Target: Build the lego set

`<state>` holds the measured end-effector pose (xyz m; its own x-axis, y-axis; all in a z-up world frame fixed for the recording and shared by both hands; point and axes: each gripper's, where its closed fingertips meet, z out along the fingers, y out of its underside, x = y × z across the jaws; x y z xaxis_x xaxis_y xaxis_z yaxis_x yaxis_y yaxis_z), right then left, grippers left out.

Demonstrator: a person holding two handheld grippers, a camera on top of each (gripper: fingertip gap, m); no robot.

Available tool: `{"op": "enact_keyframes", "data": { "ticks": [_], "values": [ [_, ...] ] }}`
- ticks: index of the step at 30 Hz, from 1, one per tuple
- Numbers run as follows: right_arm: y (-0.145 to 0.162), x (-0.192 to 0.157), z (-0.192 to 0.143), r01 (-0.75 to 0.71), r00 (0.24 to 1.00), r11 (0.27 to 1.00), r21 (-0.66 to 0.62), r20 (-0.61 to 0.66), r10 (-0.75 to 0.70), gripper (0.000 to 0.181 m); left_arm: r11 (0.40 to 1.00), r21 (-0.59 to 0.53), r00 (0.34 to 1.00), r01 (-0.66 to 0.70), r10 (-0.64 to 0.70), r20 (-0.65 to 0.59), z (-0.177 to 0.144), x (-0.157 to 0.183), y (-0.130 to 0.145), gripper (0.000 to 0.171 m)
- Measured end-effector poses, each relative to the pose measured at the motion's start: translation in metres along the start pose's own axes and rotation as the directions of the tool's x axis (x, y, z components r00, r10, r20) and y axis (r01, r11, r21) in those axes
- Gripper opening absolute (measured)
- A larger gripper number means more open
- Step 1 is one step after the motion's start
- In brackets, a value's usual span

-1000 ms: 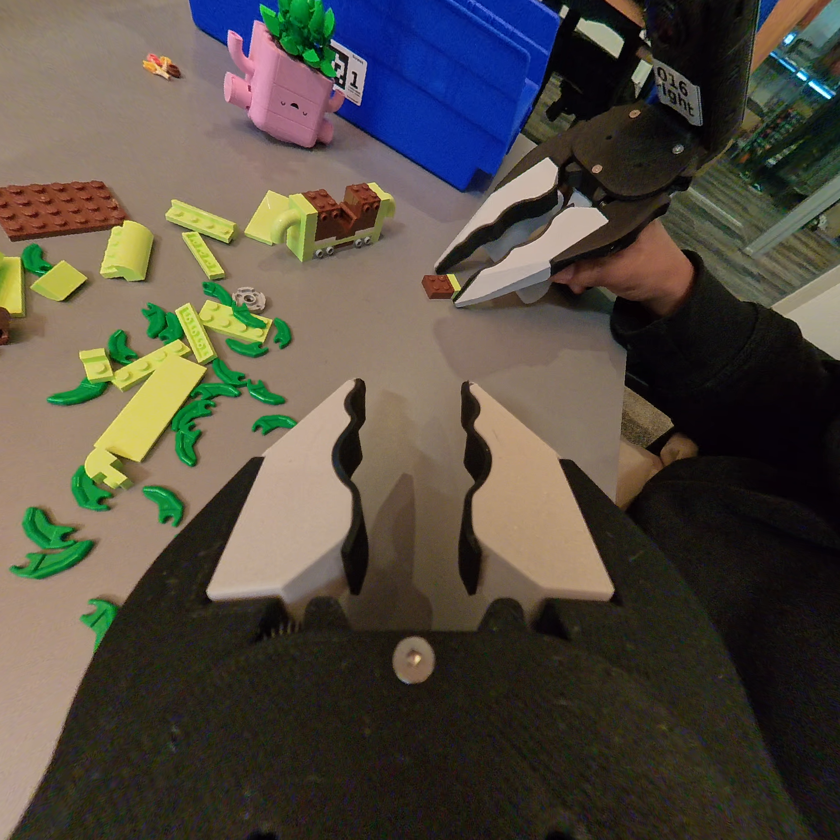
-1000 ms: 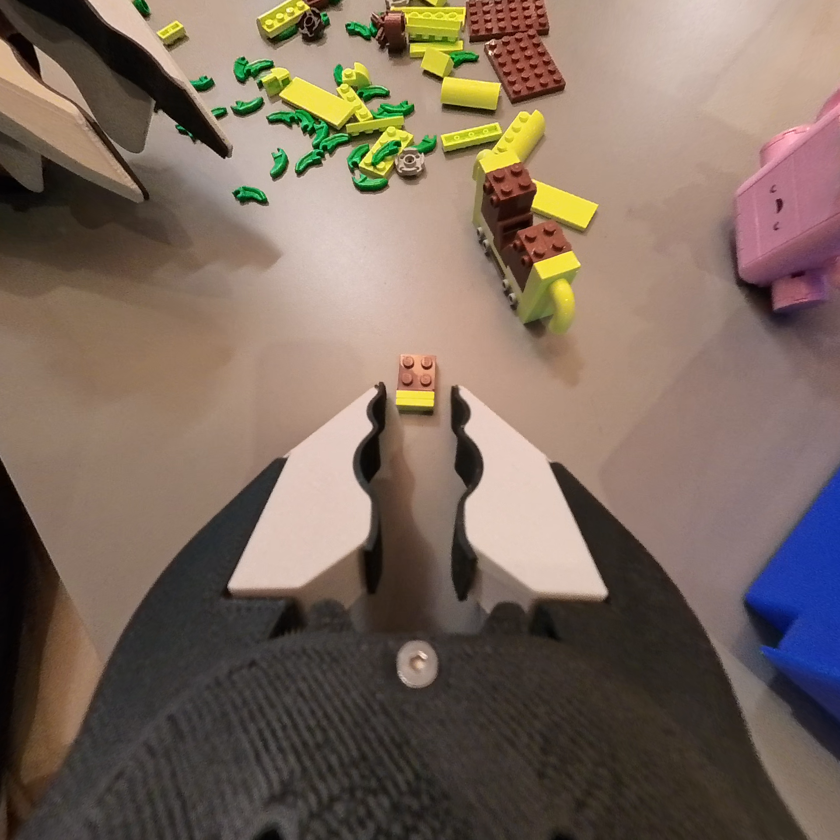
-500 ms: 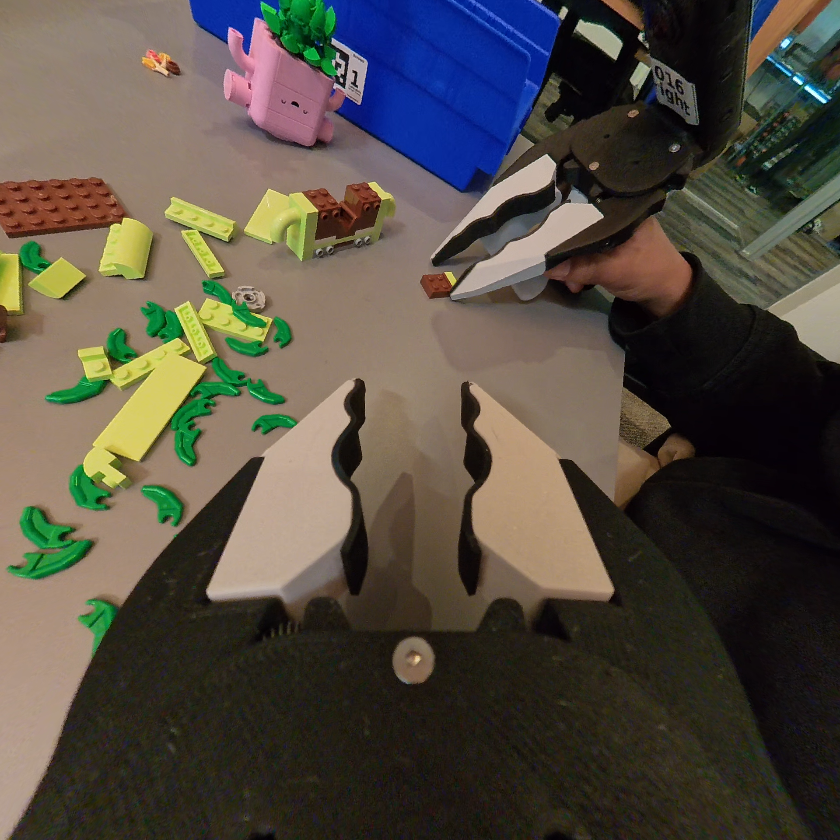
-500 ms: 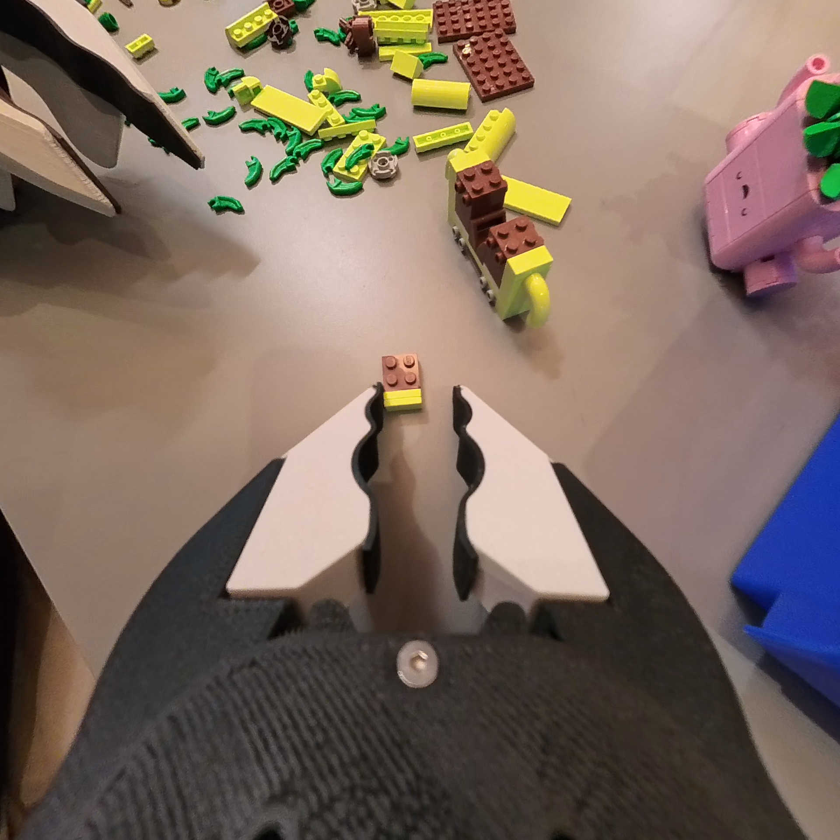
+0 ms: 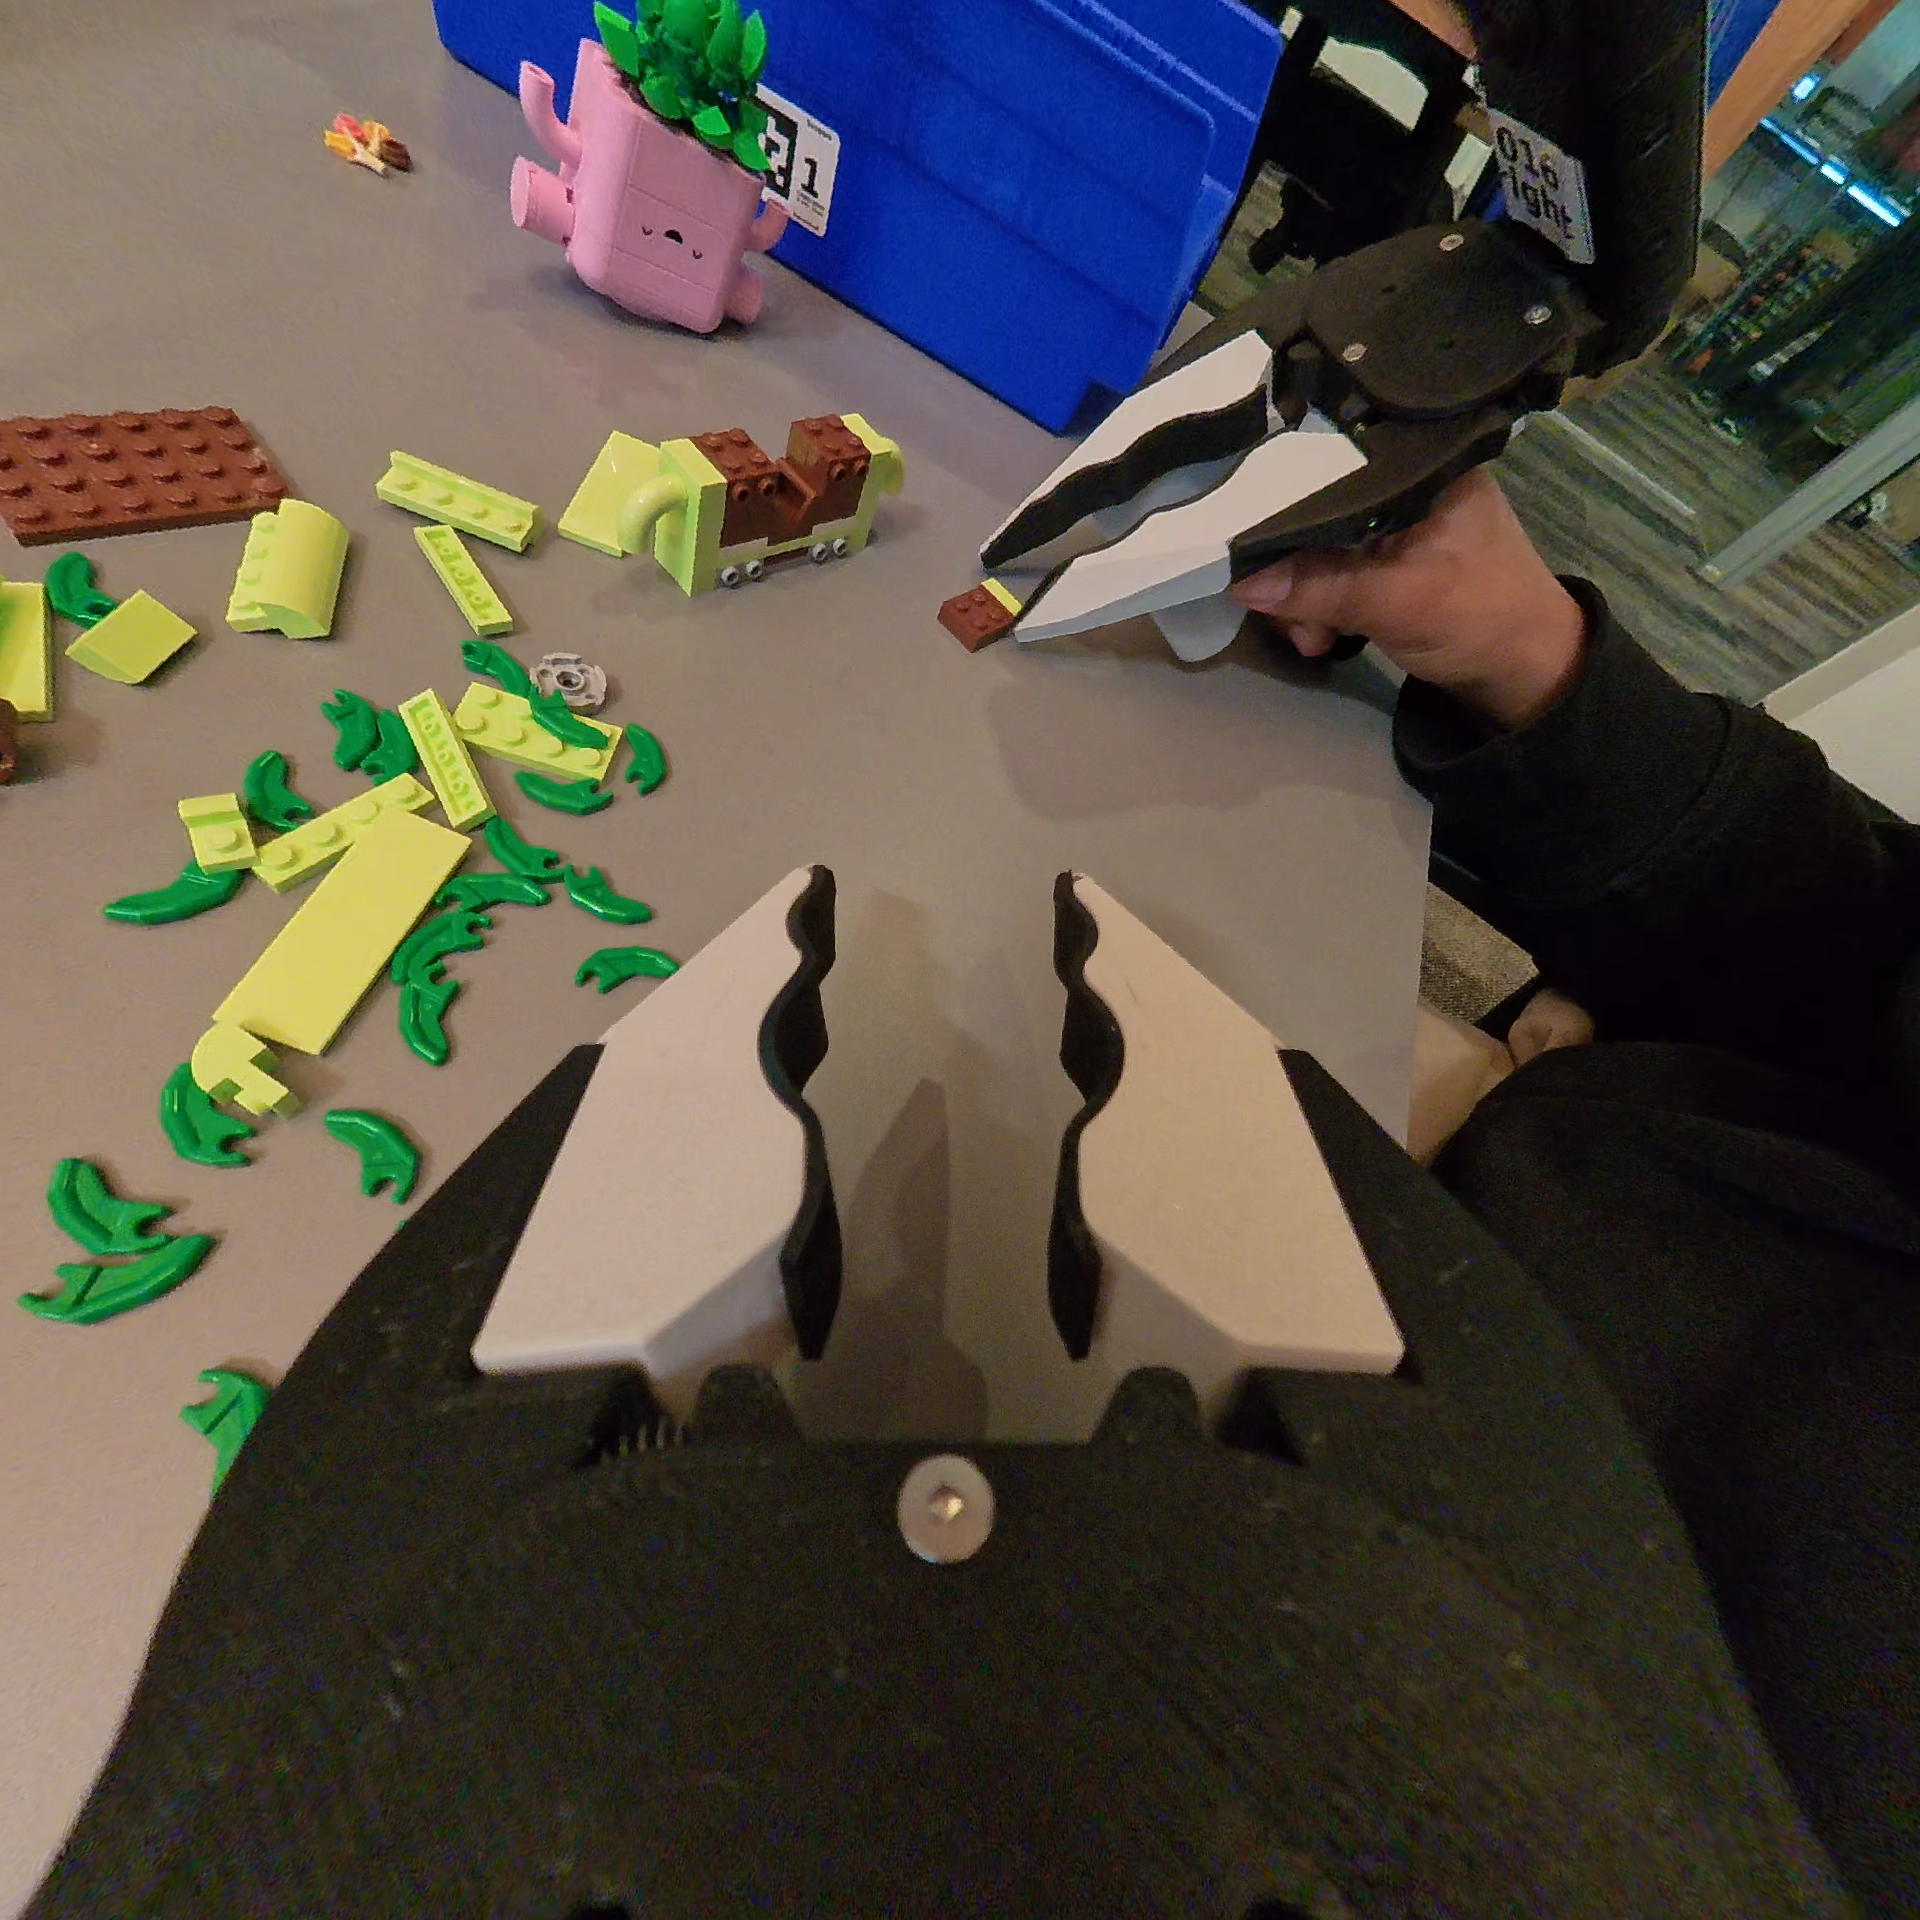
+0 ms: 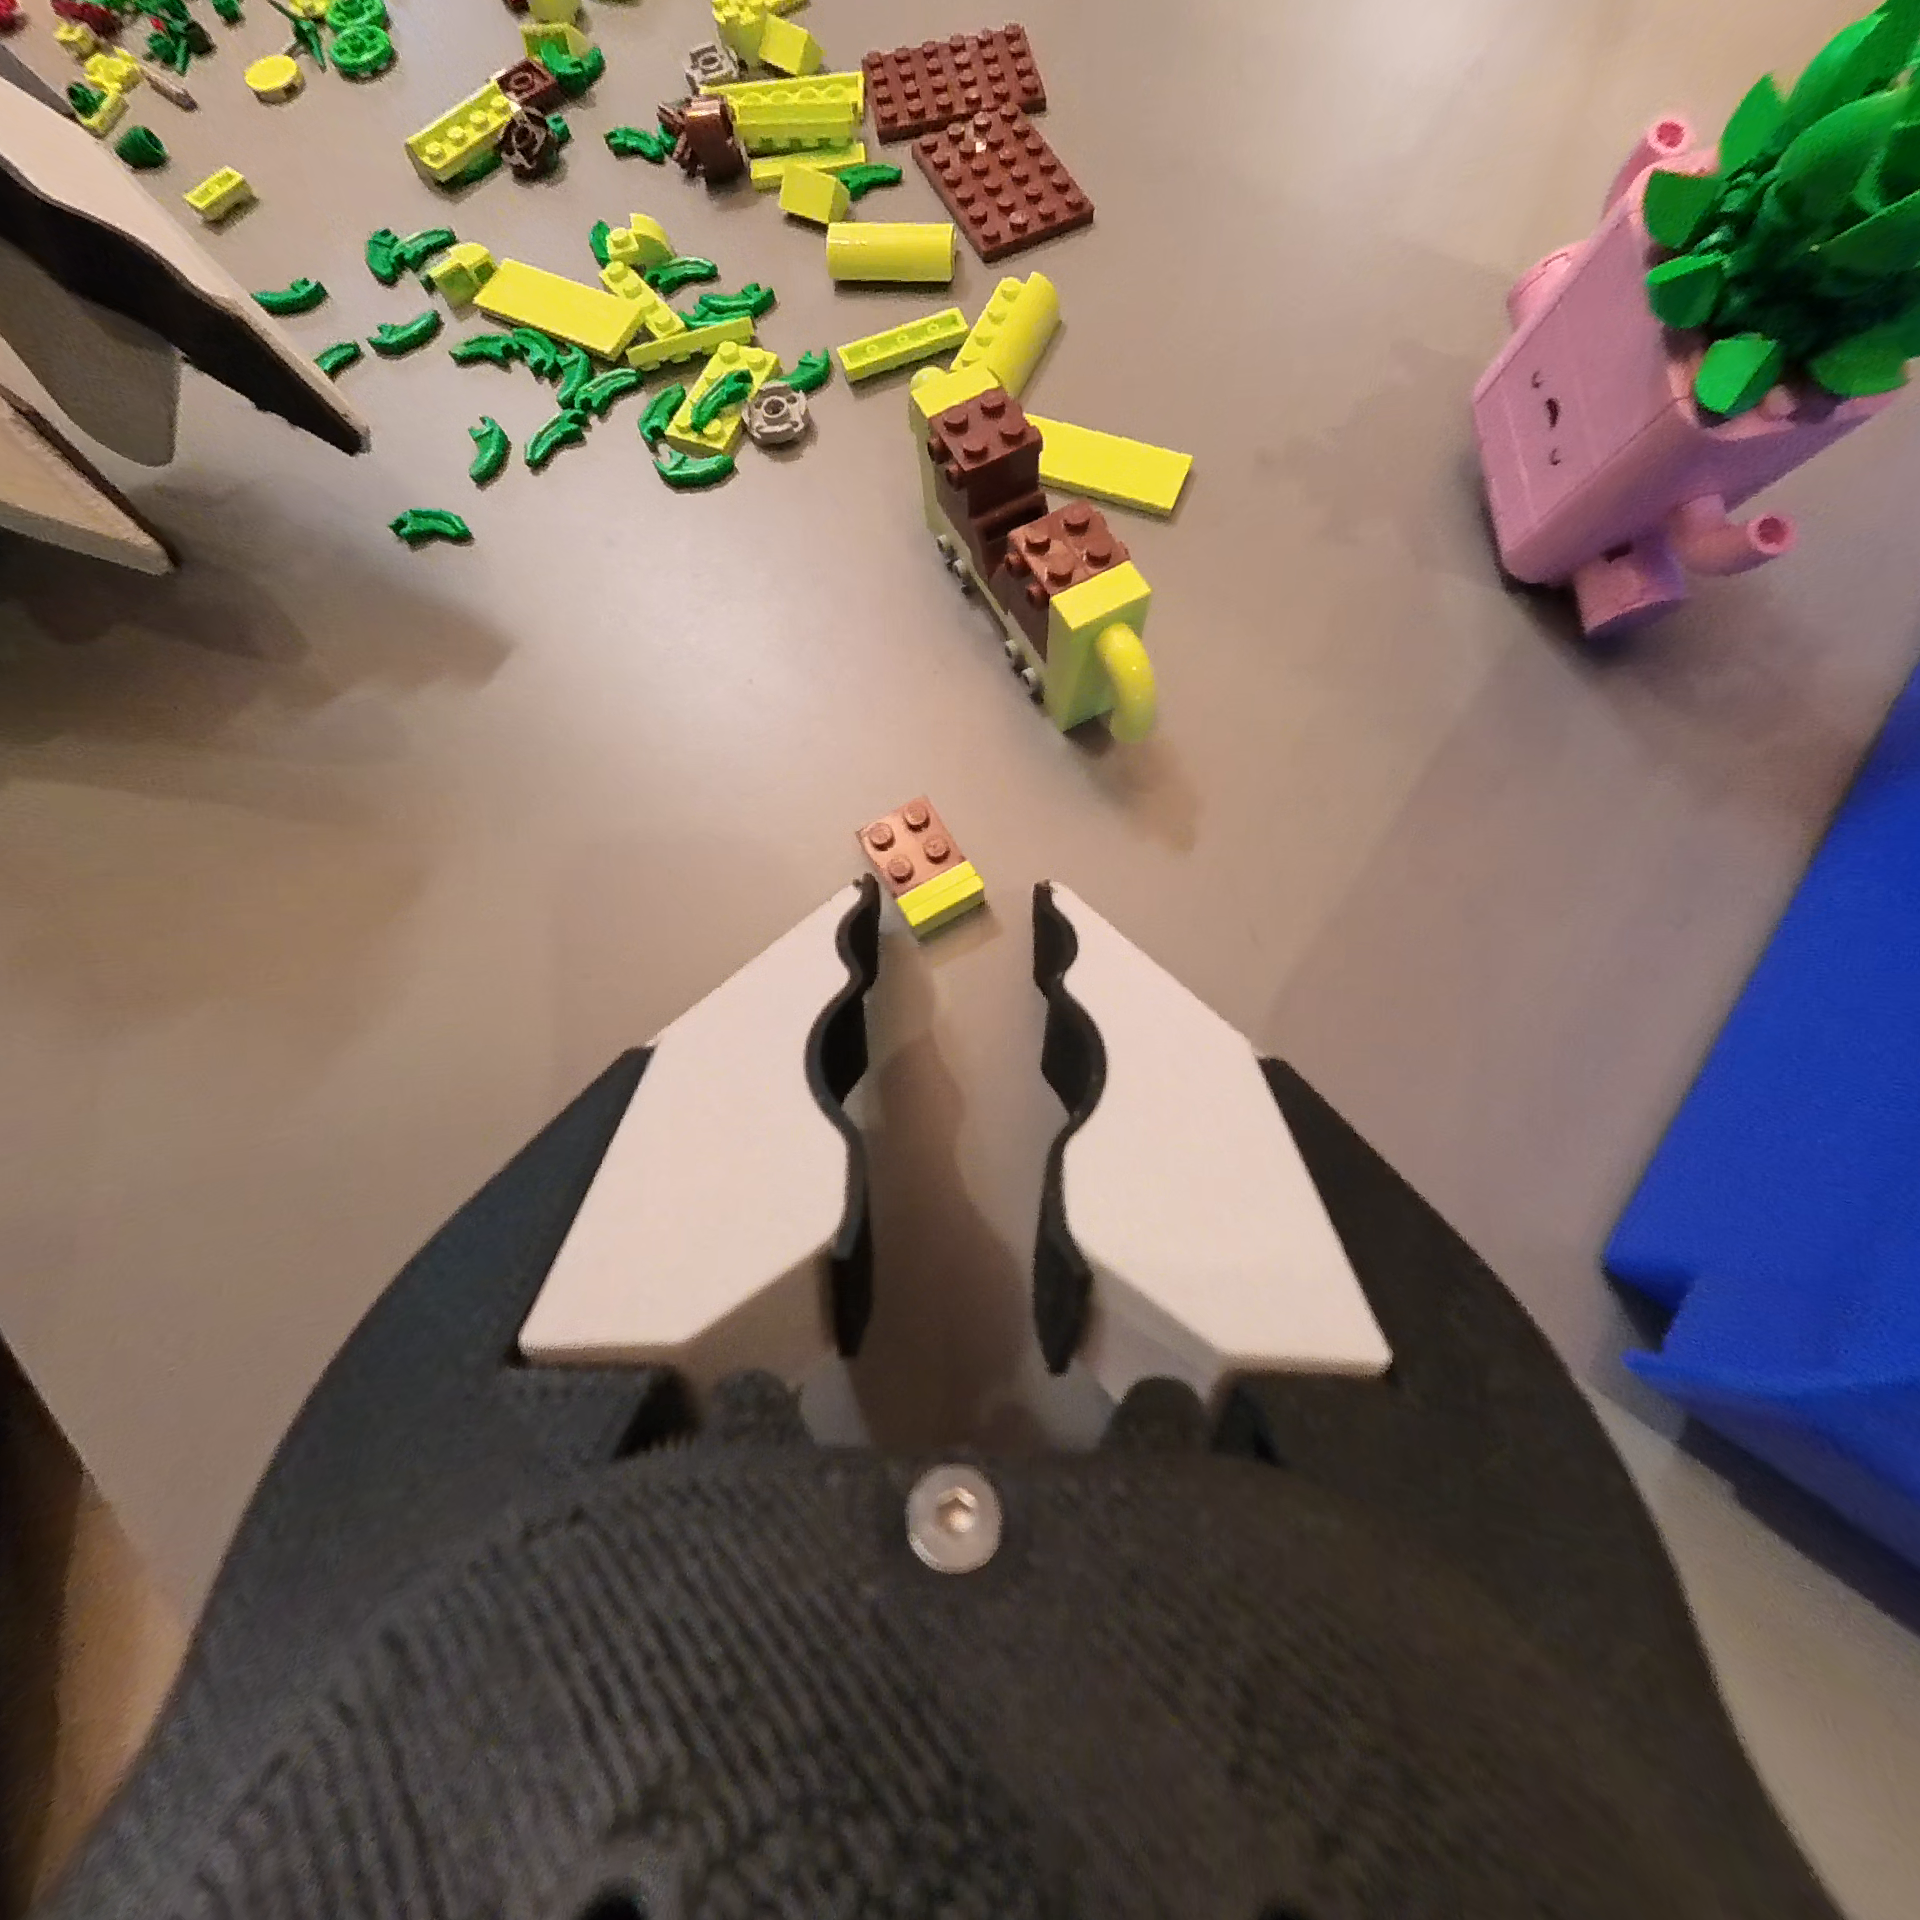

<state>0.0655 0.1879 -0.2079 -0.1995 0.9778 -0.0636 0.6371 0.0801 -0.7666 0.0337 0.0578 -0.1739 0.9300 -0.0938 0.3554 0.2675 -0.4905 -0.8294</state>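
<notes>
Small brown-and-lime brick assembly (image 6: 921, 864) flat on grey table (image 6: 623, 727), long axis diagonal, lime end toward spread, empty right tongs (image 6: 954, 902). Left tongs (image 5: 943, 883) spread, empty.

Soft indoor light is cast from above; diffuse shadows are thrown on the tabletop (image 6: 312, 935) beneath both tongs. Straight lines are bowed by wide-angle distortion at the edges. The pink figure (image 6: 1662, 436) and blue bin (image 6: 1787, 1195) are slightly blurred in the right wrist view.
</notes>
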Motion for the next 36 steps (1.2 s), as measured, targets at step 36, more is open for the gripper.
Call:
{"op": "enact_keyframes", "data": {
  "ticks": [36],
  "values": [
    [-0.005,0.003,0.001,0.042,0.998,0.999,0.018,-0.040,-0.041,0.026,0.999,0.044,0.808,-0.007,-0.020,0.588,-0.173,-0.157,0.014,0.019]
  ]
}}
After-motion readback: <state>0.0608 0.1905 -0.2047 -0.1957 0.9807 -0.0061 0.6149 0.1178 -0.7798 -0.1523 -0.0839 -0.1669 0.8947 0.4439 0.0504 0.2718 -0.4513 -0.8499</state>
